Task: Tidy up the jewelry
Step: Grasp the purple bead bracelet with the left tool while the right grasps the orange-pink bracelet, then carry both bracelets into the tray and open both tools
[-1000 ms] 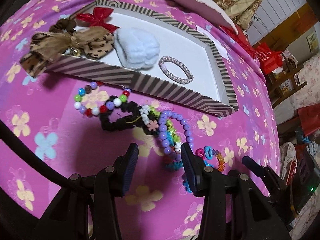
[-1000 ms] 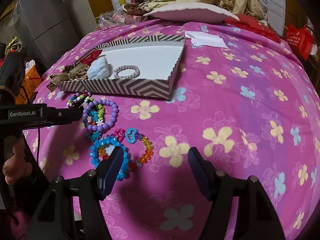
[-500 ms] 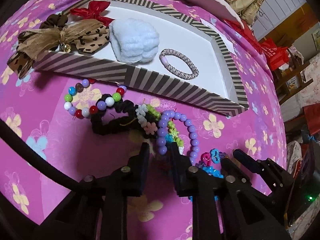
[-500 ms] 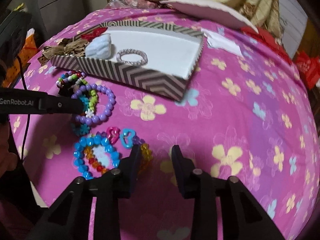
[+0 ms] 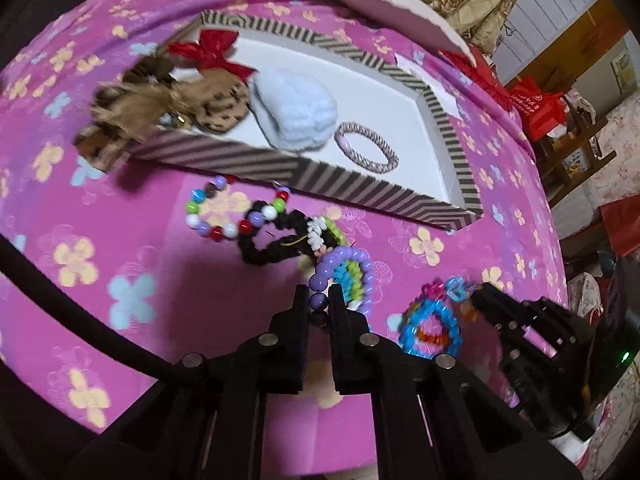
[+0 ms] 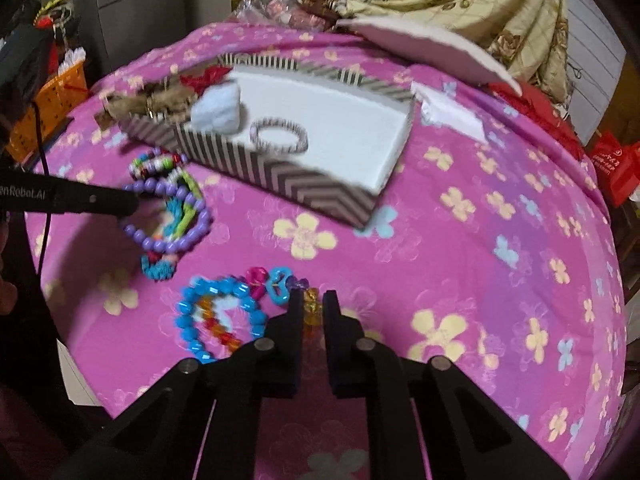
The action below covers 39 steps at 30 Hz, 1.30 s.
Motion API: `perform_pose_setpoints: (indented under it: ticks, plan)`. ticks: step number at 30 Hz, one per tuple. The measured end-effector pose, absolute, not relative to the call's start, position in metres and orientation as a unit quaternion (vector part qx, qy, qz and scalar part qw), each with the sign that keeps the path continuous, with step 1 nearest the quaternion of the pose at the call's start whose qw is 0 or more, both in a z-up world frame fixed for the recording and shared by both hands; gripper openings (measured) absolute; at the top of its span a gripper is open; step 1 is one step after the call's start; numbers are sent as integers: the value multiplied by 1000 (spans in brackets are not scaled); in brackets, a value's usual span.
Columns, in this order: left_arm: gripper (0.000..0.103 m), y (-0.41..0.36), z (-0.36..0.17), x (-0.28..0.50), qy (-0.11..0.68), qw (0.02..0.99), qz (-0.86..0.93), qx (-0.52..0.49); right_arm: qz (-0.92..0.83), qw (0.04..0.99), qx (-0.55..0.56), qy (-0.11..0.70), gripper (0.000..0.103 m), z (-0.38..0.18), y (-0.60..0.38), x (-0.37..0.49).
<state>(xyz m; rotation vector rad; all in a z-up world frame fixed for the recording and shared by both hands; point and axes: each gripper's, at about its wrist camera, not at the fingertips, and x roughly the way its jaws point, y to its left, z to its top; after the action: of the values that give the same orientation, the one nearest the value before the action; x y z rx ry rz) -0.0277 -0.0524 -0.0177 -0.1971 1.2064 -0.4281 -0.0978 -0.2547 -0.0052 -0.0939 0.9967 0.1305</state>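
My left gripper [image 5: 319, 300] is shut on the purple bead bracelet [image 5: 344, 264], which shows lifted and tilted in the right wrist view [image 6: 176, 216]. My right gripper [image 6: 312, 308] is shut on the orange and multicolour bead bracelet [image 6: 312, 308] beside the blue bead bracelet [image 6: 216, 316]. The striped tray [image 5: 360, 188] holds a pink woven bracelet [image 5: 366, 150], a pale blue scrunchie [image 5: 296, 114], a leopard bow [image 5: 160, 112] and a red bow [image 5: 208, 52].
A multicolour bead bracelet [image 5: 232, 216] and a black scrunchie [image 5: 272, 244] lie in front of the tray on the pink flowered cloth [image 6: 480, 260]. A white pillow [image 6: 424, 48] and white paper [image 6: 452, 116] lie behind the tray. An orange basket [image 6: 52, 96] stands at the left.
Both grippers have moved forward and closed, from wide open to shut. The left one has taken the purple bracelet and raised it; the right one has closed on the orange bead bracelet.
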Motion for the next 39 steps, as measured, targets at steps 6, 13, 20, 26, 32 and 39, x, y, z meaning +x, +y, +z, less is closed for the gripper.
perform_pose_setpoints:
  ticks: [6, 13, 20, 26, 32, 39]
  plan:
    - [30, -36, 11, -31, 545, 804, -213, -109, 56, 887, -51, 455, 10, 25, -257, -99]
    - [30, -26, 37, -27, 528, 812, -220, -115, 46, 896, -60, 438, 10, 49, -260, -98]
    - [30, -24, 51, -19, 524, 815, -221, -115, 48, 901, -59, 428, 10, 64, -263, -91]
    - [30, -31, 62, -7, 512, 823, -219, -108, 52, 902, -61, 423, 10, 74, -262, -75]
    - [30, -40, 67, 12, 508, 829, -210, -102, 44, 904, -71, 419, 10, 78, -261, -56]
    - [30, -47, 62, 38, 509, 835, -189, -93, 52, 903, -73, 421, 10, 77, -257, -30]
